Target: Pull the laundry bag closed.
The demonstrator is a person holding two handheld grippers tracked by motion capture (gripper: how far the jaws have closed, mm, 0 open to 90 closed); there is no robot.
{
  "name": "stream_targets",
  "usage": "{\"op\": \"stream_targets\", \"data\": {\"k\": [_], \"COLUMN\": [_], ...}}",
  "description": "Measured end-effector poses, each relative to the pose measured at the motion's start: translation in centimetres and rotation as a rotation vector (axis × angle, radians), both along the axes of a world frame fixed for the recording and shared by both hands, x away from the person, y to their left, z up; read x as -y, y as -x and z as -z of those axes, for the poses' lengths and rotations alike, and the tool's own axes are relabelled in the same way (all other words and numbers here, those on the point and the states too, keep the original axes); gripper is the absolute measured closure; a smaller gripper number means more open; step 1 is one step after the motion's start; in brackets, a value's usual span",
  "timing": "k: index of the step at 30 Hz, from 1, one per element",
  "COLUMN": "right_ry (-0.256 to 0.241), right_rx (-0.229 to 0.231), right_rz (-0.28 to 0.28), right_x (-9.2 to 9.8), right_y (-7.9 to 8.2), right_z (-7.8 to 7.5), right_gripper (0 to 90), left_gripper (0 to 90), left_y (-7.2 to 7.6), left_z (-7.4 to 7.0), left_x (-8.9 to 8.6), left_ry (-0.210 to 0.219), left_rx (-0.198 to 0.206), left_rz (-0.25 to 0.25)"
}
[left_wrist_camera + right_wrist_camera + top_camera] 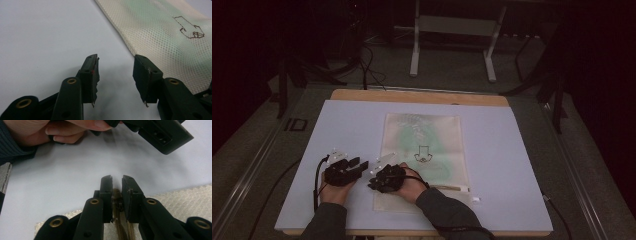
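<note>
At the near edge of the white board, the right gripper has its jaws nearly closed on the zipper pull at the near left corner of the cream mesh pouch, while the left gripper hovers wide open and empty just left of it.

I see both forearms in dark ribbed-knit sleeves. Each hand carries a black plastic two-jaw left gripper and right gripper, built from chunky linked bars with brass-ringed pivot holes. A grey three-cornered plate with pale dots tops each one in the high view. A black cable trails from the left unit.
</note>
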State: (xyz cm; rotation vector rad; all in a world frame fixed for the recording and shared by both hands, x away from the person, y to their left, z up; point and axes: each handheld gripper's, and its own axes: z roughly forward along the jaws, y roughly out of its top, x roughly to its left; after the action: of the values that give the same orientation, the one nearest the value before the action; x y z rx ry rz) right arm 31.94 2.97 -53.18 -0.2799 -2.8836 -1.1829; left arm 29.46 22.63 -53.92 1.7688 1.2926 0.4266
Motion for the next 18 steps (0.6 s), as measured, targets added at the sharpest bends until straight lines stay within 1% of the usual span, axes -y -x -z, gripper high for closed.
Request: {"op": "stream_targets", "data": {"k": [4,9,12,14,17,18], "right_ry": [-0.001,0.011,0.013,0.018,0.028,0.033], "right_rx": [-0.009,-0.007,-0.004,0.005,0.019,0.019], "right_rz": [-0.008,-0.028,-0.023,-0.009,-0.011,-0.009], "right_x": [0.25,0.47,0.42,0.27,0.01,-0.04], "right_y": [0.15,0.45,0.41,0.27,0.35,0.37], "right_z": [-0.02,-0.15,-0.22,-0.16,-0.01,-0.05], "right_gripper": [80.6,80.8,80.4,75.7,75.6,77.2], "left_gripper": [54.6,54.5,54.5,54.3,54.3,54.3], "left_y": [0.00,-0.02,-0.05,-0.03,-0.03,-0.04], "left_z": [0.01,0.03,0.05,0.03,0.04,0.05], "left_x": [0.00,0.06,0.07,0.07,0.05,0.05], "left_ry": [0.000,-0.001,-0.003,-0.003,0.001,0.000], "left_rx": [-0.001,-0.001,-0.002,-0.003,-0.002,-0.002], "left_rz": [0.000,-0.002,-0.001,0.001,-0.001,-0.001]}}
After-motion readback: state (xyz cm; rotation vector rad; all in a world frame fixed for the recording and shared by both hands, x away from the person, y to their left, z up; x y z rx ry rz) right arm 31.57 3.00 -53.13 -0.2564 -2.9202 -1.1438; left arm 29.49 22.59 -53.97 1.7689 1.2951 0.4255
